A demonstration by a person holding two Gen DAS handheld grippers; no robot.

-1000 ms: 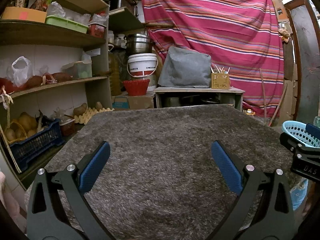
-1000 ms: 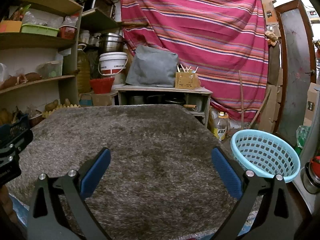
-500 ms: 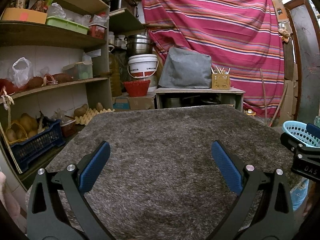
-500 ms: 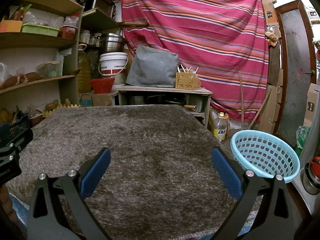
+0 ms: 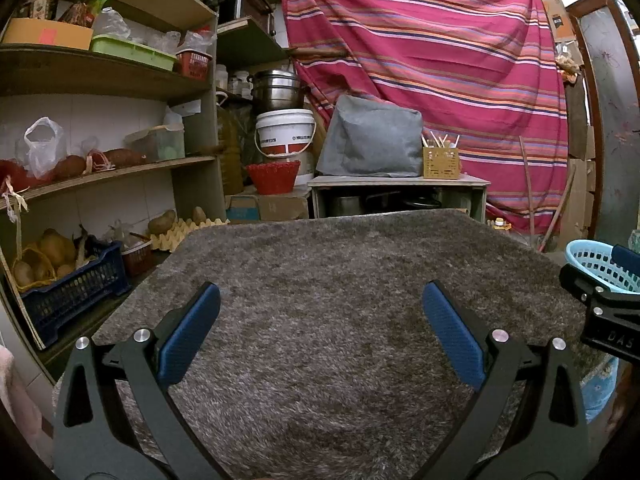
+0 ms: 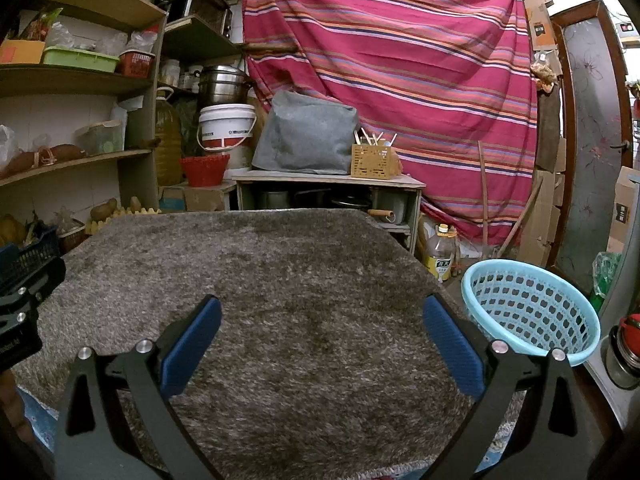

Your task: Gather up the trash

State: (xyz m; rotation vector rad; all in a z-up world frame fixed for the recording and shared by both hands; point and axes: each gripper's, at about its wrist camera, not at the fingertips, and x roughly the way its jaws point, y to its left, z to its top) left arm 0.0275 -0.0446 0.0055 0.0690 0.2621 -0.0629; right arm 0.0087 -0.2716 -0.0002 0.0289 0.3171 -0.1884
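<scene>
The light-blue basket [image 6: 530,308] stands off the right edge of the grey shaggy rug [image 6: 280,280], just beside it — no trash shows on the rug in either view. The left gripper [image 5: 320,328] and the right gripper [image 6: 322,328] both hover over the rug side by side, jaws spread wide with nothing between them. Beyond the rug's far edge stand a low table [image 6: 328,180] and a striped red curtain [image 6: 400,72], with shelves [image 5: 100,176] to the left.

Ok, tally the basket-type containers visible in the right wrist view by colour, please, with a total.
Light blue basket: 1
Red basket by the white bucket: 1
Small red basket on the upper shelf: 1
Tan slotted holder with sticks: 1
Dark blue crate, partly hidden: 1
Total: 5
</scene>
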